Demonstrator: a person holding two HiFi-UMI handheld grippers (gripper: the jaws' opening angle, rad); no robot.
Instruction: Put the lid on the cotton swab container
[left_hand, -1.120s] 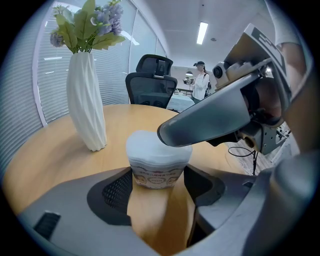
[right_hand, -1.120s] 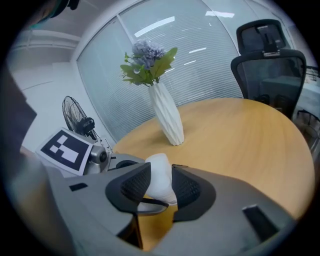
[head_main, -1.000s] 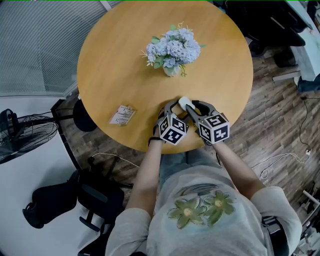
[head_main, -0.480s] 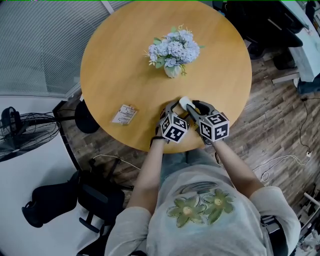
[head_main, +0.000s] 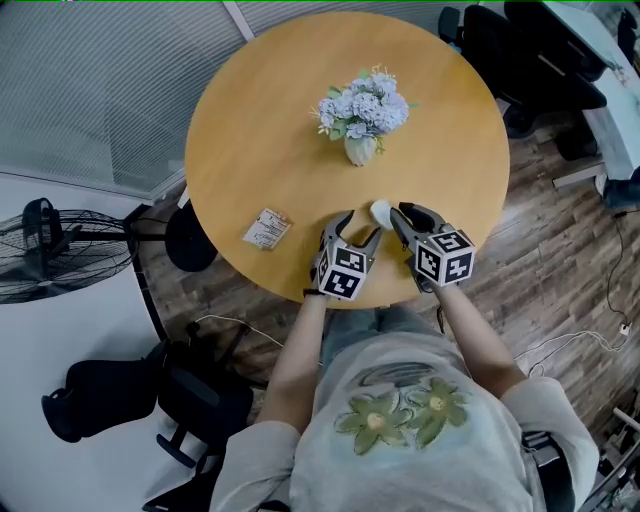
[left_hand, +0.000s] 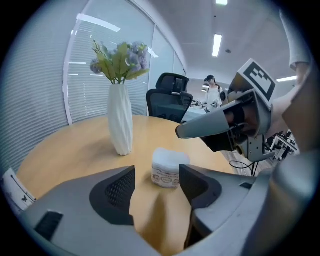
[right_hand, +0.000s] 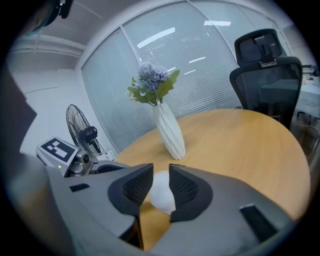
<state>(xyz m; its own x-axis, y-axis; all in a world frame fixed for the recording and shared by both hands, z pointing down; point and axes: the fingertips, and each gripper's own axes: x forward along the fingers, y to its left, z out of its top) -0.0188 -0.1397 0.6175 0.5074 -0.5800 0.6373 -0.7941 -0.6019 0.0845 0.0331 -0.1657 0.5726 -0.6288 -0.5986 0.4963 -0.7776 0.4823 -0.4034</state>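
Note:
The cotton swab container (head_main: 380, 211) is a small white tub near the table's front edge, with a white lid resting on top (left_hand: 169, 158). In the left gripper view it stands on the wood just beyond my left gripper (left_hand: 157, 182), whose jaws are wide apart and closing without touching it. My right gripper (head_main: 400, 216) hovers at the container's right; its grey finger (left_hand: 210, 125) sits above and beside the lid, apart from it. In the right gripper view the white container (right_hand: 161, 196) shows past the narrow, closing jaws of the right gripper (right_hand: 161, 184), which press on nothing.
A white vase (head_main: 360, 150) of pale blue flowers stands at the middle of the round wooden table (head_main: 260, 130). A small printed card (head_main: 266, 229) lies near the left front edge. A floor fan (head_main: 60, 250) stands left; black office chairs (head_main: 520, 50) stand behind the table.
The head view has shifted, so the table sits further right. Both grippers have drawn slightly back from the container, and their jaws look narrower.

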